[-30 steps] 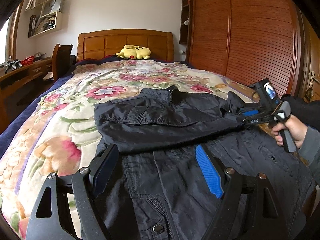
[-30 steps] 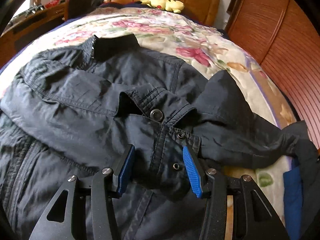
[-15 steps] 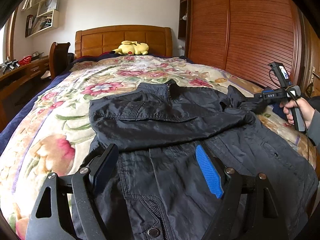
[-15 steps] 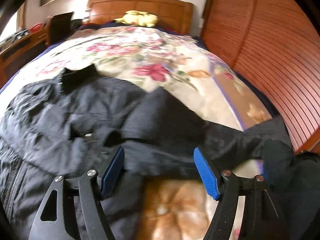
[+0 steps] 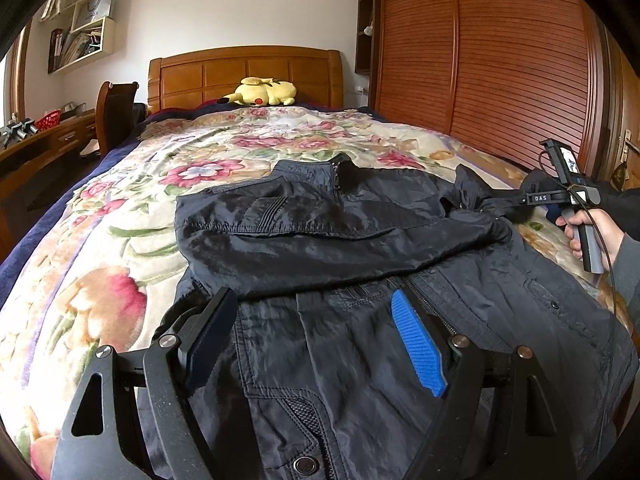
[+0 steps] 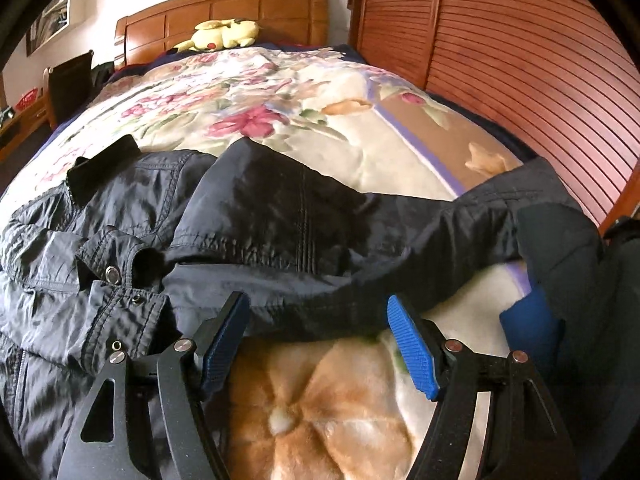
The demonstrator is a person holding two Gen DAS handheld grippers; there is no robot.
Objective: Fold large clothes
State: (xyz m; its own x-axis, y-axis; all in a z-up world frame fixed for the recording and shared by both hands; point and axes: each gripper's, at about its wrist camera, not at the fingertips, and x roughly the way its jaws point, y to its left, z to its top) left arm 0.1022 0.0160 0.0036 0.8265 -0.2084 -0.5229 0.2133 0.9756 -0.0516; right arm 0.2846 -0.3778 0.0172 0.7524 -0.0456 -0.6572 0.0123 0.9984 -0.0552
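A black jacket (image 5: 320,240) lies front up on the floral bedspread (image 5: 120,240), collar toward the headboard. One sleeve is folded across the chest. My left gripper (image 5: 316,336) is open and empty, hovering over the jacket's lower front. In the right wrist view the other sleeve (image 6: 320,240) stretches right across the bedspread (image 6: 320,420) toward the bed's edge. My right gripper (image 6: 320,332) is open and empty just in front of that sleeve. In the left wrist view it (image 5: 516,200) sits at the jacket's right shoulder, held by a hand.
A yellow plush toy (image 5: 264,92) lies by the wooden headboard (image 5: 244,72). A slatted wooden wardrobe (image 5: 500,60) runs along the right side. A desk and chair (image 5: 116,112) stand to the left. Dark clothing (image 6: 560,248) sits at the bed's right edge.
My right gripper has moved right, away from the folded cuff and snaps, to the outstretched right sleeve, with its jaws wider. My left gripper has pulled back slightly and stays open.
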